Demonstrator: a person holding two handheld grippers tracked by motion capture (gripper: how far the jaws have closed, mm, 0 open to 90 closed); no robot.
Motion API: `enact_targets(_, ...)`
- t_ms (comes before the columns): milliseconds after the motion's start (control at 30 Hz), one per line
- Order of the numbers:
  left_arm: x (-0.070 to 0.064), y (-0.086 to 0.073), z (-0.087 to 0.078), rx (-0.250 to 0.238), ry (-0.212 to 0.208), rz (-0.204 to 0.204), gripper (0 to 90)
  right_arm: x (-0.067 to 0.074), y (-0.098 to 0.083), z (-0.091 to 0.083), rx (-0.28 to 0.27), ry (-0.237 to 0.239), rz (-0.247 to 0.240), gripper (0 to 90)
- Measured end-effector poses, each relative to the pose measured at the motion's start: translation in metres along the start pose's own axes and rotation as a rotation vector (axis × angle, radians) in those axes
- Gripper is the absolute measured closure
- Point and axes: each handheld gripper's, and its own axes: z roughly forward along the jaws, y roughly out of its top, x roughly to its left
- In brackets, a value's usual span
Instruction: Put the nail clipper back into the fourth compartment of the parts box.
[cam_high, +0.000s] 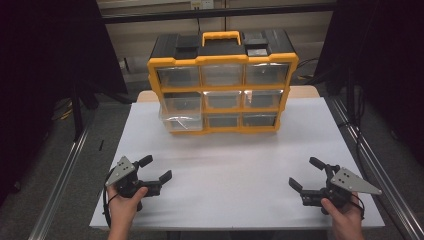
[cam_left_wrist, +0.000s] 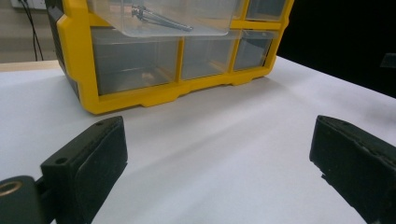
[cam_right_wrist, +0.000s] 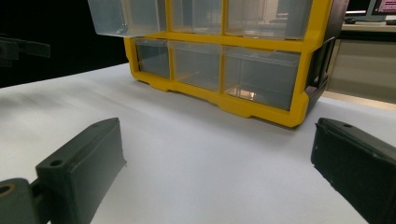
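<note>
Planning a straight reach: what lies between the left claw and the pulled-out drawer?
Bare white table, in the high view, between left claw and drawer.

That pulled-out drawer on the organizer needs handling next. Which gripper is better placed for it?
Left, probably. The open drawer sticks out at the organizer's bottom-left corner, on the side of the left gripper. The right gripper sits across the table. Both are open and empty.
</note>
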Motion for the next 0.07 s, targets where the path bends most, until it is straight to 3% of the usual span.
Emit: enact_targets(67, 0.001, 0.0002, -0.0012, -0.001, 0.002, 0.009, 4.2, 0.0, -0.0003, 0.0007, -0.003, 0.001, 0.004, 1.9)
